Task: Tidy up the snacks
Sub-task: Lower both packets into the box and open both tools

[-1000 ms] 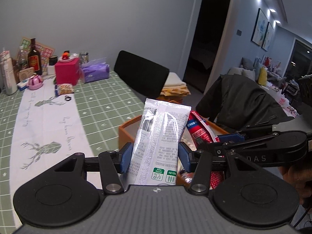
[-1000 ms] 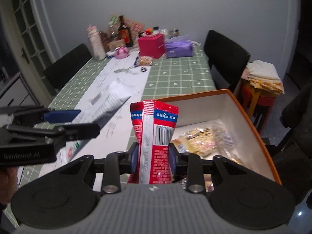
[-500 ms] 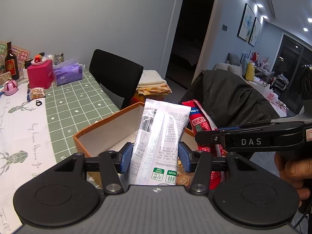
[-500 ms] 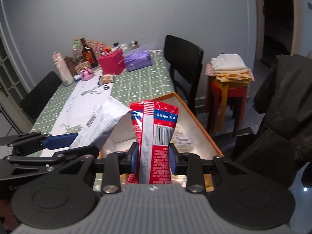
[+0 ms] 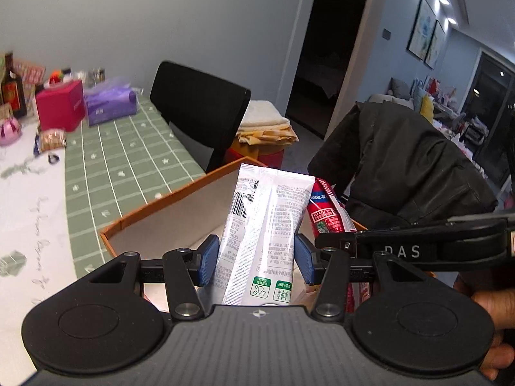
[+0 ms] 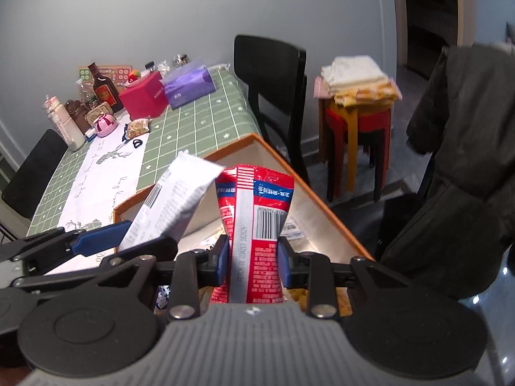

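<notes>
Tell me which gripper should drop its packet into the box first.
Right, probably. The right gripper holds the red packet over the box interior; the left gripper's white packet sits nearer the wall.

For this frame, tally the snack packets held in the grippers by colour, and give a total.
White packet, in the left gripper: 1
Red packet, in the right gripper: 1
Total: 2
Both are above the orange box.
</notes>
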Available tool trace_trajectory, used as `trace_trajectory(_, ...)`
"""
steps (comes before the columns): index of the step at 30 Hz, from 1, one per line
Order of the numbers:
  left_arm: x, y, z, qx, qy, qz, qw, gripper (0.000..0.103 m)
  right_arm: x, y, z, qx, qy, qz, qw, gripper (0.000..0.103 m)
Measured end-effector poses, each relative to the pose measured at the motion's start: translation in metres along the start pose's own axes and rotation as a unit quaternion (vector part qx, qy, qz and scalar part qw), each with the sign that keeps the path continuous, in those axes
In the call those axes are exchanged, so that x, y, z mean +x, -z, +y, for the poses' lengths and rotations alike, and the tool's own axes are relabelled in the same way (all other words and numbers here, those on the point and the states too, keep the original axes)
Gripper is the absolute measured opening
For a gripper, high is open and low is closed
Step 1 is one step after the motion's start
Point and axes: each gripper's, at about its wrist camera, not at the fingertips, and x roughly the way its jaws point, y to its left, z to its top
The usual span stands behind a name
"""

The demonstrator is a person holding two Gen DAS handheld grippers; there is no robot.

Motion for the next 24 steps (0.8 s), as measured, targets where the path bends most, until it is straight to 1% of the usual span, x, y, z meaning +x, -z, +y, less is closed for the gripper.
trace_trajectory(1,0.004,0.001,0.003,-0.003,0.0,0.002,1.0,0.057,0.005,-0.001,0.0,0.001,0.003,0.002,1.0,0.029)
trace_trajectory(3,0.012,0.003,0.006,0.001,-0.013,0.011,0.9999,0.057,0.016,-0.003,-0.001,0.009,0.002,0.005,1.0,0.029)
trace_trajectory(5,0.017,0.004,0.01,0.002,-0.024,0.017,0.9996,0.058,0.028,-0.004,-0.004,0.025,-0.005,0.013,1.0,0.029)
trace_trajectory(8,0.021,0.003,0.018,-0.005,-0.024,0.02,0.9995,0.057,0.045,-0.005,-0.007,0.047,-0.018,0.026,0.998,0.029)
trace_trajectory(11,0.027,0.002,0.023,0.002,-0.029,0.025,0.9993,0.057,0.057,-0.005,-0.009,0.068,-0.025,0.032,0.997,0.03)
trace_trajectory(14,0.037,0.002,0.03,0.003,-0.036,0.04,0.9985,0.058,0.068,-0.003,-0.008,0.082,-0.031,0.045,0.995,0.03)
trace_trajectory(16,0.042,0.004,0.033,0.005,-0.041,0.045,0.9981,0.058,0.074,-0.002,-0.006,0.077,-0.026,0.05,0.995,0.031)
trace_trajectory(18,0.046,0.007,0.038,-0.004,-0.039,0.047,0.9981,0.057,0.076,-0.002,-0.003,0.072,-0.018,0.049,0.996,0.033)
trace_trajectory(19,0.047,0.007,0.038,0.0,-0.042,0.044,0.9982,0.057,0.077,-0.002,-0.001,0.069,-0.013,0.048,0.996,0.033)
trace_trajectory(21,0.047,0.008,0.036,0.006,-0.047,0.044,0.9979,0.054,0.079,-0.002,0.0,0.061,-0.004,0.045,0.997,0.034)
trace_trajectory(23,0.047,0.008,0.036,0.003,-0.049,0.043,0.9979,0.055,0.078,-0.001,0.001,0.052,0.004,0.04,0.998,0.036)
trace_trajectory(24,0.046,0.007,0.037,-0.001,-0.051,0.041,0.9979,0.058,0.078,-0.001,0.001,0.049,0.006,0.04,0.998,0.036)
